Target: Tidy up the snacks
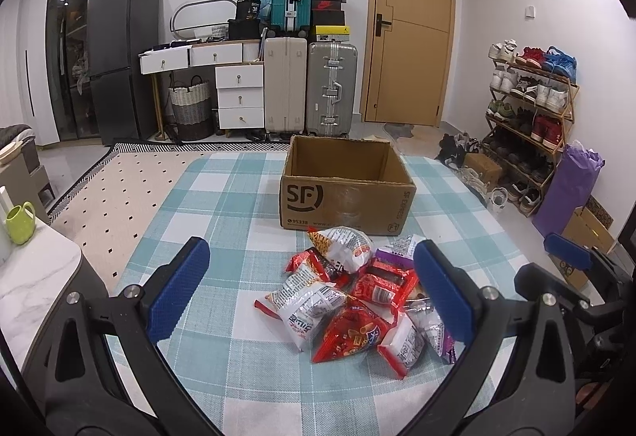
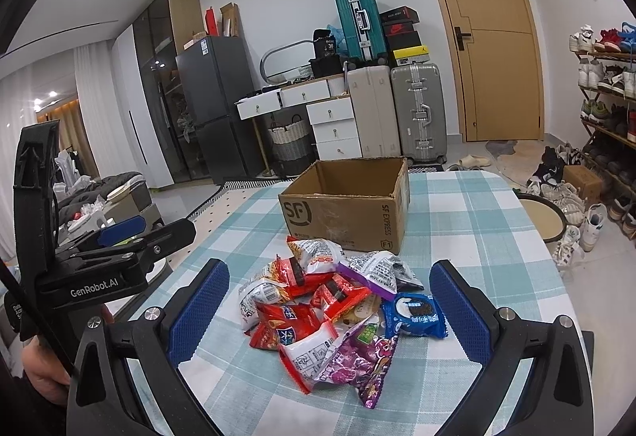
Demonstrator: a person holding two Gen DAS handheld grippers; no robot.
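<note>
A heap of crinkly foil snack packets point(image 1: 357, 292) lies on a table point(image 1: 222, 197) covered in a woven teal-and-white checked cloth, just in front of an open cardboard box point(image 1: 346, 193). The box is brown and corrugated, printed with black SF lettering, with its flaps gone or folded out of sight and its ragged top rim open. The nearest packets almost touch its front wall. In the heap are red packets, white ones with red ends, a purple grape-print packet point(image 2: 357, 360) and a blue cookie packet point(image 2: 415, 314) on the near right side.

The left gripper point(image 1: 314, 292) hovers spread wide, its blue knurled pads either side of the heap, holding nothing. The right gripper point(image 2: 330, 312) is likewise spread wide and empty, straddling the heap from the near side.

Bare cloth lies to the left of the heap and box. The table's rounded right edge point(image 2: 528, 213) falls away near a round stool point(image 2: 544, 221).
</note>
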